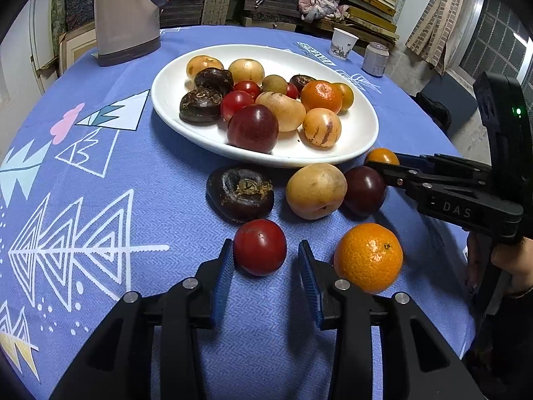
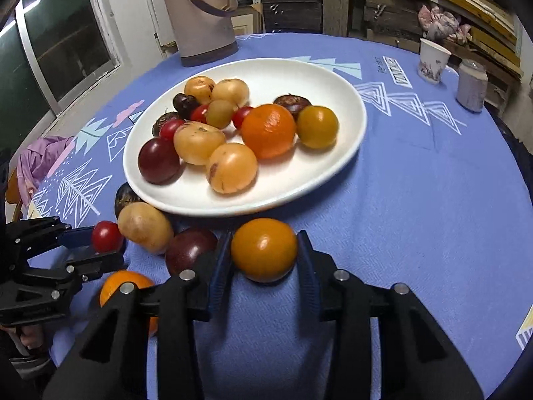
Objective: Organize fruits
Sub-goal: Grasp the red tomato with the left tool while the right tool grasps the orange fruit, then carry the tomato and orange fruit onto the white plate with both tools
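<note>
A white oval plate (image 1: 359, 133) (image 2: 346, 153) holds several fruits. Loose on the blue cloth lie a red tomato (image 1: 260, 246) (image 2: 106, 236), an orange mandarin (image 1: 368, 257) (image 2: 116, 283), a yellow-brown fruit (image 1: 315, 190) (image 2: 145, 227), a dark purple plum (image 1: 364, 190) (image 2: 190, 250), a black-brown fruit (image 1: 240, 194) (image 2: 125, 196) and an orange-yellow tomato (image 1: 382, 156) (image 2: 264, 250). My left gripper (image 1: 265, 260) (image 2: 100, 246) is open, its fingers either side of the red tomato. My right gripper (image 2: 265, 256) (image 1: 383, 166) has its pads against the orange-yellow tomato on the cloth.
A tall beige jug (image 1: 125, 16) (image 2: 203, 16) stands at the table's far edge. A paper cup (image 1: 343, 44) (image 2: 433, 61) and a small jar (image 1: 375, 59) (image 2: 471, 85) stand at the far right. Shelves of boards lie behind.
</note>
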A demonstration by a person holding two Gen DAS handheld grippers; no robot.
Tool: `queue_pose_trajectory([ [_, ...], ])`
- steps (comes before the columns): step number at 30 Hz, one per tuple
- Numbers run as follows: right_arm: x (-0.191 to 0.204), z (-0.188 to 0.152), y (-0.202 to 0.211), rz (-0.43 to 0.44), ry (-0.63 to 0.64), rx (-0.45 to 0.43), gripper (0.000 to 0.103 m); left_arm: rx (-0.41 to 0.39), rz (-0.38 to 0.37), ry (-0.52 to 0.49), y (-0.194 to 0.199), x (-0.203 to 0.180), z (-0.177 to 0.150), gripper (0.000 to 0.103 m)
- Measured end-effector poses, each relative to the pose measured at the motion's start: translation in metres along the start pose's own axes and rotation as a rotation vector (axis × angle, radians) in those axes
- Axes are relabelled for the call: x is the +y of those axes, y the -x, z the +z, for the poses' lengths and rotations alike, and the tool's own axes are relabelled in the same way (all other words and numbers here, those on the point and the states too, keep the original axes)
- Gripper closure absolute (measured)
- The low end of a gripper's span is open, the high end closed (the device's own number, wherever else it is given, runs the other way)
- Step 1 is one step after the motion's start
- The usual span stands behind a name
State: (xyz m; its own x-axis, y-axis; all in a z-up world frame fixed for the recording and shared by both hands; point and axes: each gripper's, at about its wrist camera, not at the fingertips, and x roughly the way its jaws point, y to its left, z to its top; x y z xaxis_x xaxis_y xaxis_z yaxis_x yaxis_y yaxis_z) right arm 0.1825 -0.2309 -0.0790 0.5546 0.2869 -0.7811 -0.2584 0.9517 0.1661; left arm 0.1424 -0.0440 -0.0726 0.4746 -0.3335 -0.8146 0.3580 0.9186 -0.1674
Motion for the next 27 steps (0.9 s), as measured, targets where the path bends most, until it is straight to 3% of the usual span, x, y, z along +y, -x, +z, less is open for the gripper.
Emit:
queue_pose_trajectory([
  [11,-0.023,-0.029,0.034,0.009,-0.064,-0.031,0.064,-0.002,-0.015,0.024,0.001,0.005,0.0,0.072],
  [27,-0.014,-0.024,0.059,0.044,-0.032,-0.089,0.064,-0.072,0.04,0.012,0.037,0.014,0.009,0.072],
])
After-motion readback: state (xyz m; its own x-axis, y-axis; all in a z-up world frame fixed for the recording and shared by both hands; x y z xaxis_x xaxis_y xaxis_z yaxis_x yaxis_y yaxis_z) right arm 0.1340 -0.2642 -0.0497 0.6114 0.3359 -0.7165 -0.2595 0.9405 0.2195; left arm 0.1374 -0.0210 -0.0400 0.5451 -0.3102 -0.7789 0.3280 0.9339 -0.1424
